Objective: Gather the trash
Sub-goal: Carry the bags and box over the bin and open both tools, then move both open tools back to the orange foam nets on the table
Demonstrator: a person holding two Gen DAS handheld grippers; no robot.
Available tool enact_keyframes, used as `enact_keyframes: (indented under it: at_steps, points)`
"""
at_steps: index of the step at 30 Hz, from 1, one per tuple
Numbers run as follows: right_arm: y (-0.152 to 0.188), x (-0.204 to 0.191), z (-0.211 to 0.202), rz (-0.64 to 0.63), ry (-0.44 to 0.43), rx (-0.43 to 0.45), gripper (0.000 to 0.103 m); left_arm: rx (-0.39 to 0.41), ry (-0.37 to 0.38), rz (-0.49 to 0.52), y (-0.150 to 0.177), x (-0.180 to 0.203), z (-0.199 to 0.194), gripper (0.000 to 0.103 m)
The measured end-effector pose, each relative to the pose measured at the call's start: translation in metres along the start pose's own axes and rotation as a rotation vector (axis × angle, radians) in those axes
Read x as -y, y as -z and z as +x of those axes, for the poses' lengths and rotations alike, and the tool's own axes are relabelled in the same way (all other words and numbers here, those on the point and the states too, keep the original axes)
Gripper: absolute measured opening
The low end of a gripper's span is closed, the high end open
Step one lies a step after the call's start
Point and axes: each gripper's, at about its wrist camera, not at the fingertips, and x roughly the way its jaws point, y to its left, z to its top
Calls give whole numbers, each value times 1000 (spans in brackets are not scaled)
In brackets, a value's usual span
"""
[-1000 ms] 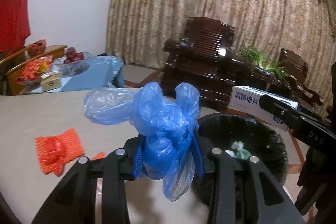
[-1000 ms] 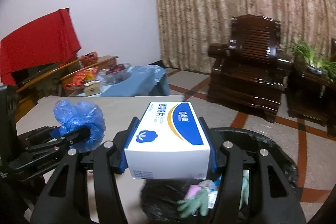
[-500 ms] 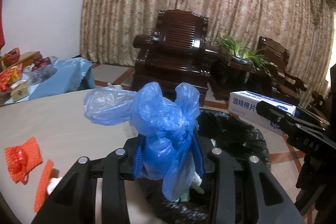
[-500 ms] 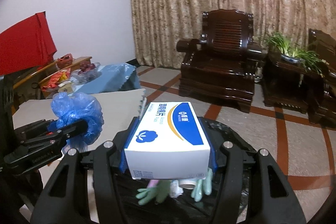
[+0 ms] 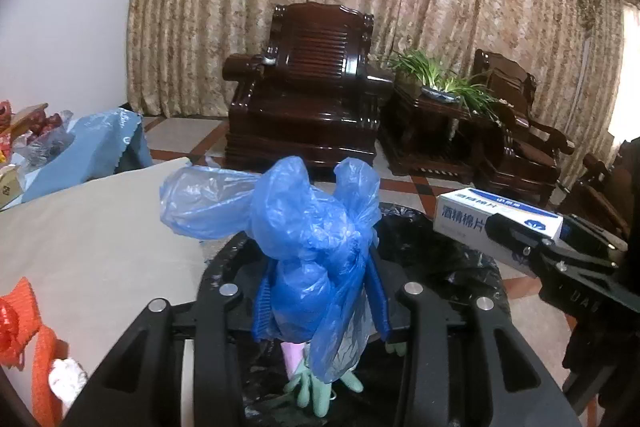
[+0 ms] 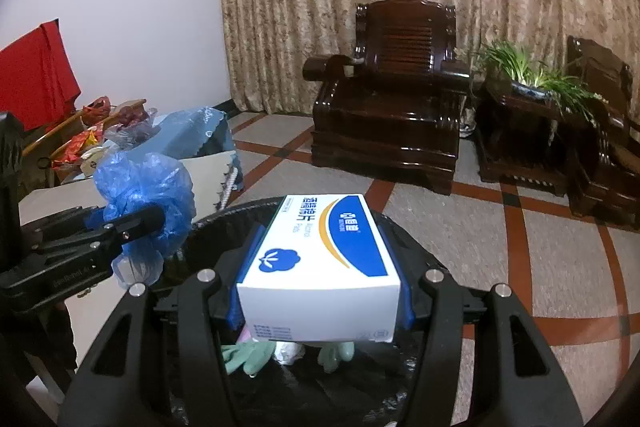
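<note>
While both hover over the bin [image 5: 460,267], the left gripper [image 5: 320,299] clamps a plastic bag [image 5: 316,235]. At 3 o'clock, the right gripper [image 6: 320,291] clamps a box [image 6: 324,255].

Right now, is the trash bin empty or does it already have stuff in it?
Not empty: green gloves and crumpled white scraps lie inside the black-lined trash bin, seen below the held box.

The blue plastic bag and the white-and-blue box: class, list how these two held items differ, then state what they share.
1. The blue plastic bag is crumpled and shapeless; the white-and-blue box is rigid and rectangular.
2. The bag is plain and translucent; the box is opaque and printed.
3. The bag sits in the left tongs; the box in the right tongs.
Shared: both are gripped over the black-lined bin.
</note>
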Motion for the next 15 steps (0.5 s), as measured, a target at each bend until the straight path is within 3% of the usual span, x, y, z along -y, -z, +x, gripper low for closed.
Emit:
enact_keyframes:
  at_steps: [2, 4, 6, 9, 15]
  points:
    - [1, 5, 4, 2, 12, -9, 56, -10, 12, -1, -1, 2, 5, 44]
    - [4, 9, 7, 2, 29, -15, 71, -14, 28, -6, -2, 1, 7, 49]
    - [7, 10, 7, -1, 50, -12, 79, -20, 41, -5, -1, 1, 8, 62]
    - [10, 13, 7, 3, 71, -11, 92, -29, 50, -16, 2, -2, 6, 70]
    - [13, 12, 3, 31, 64, -12, 97, -17, 21, -63, 6, -19, -11, 80]
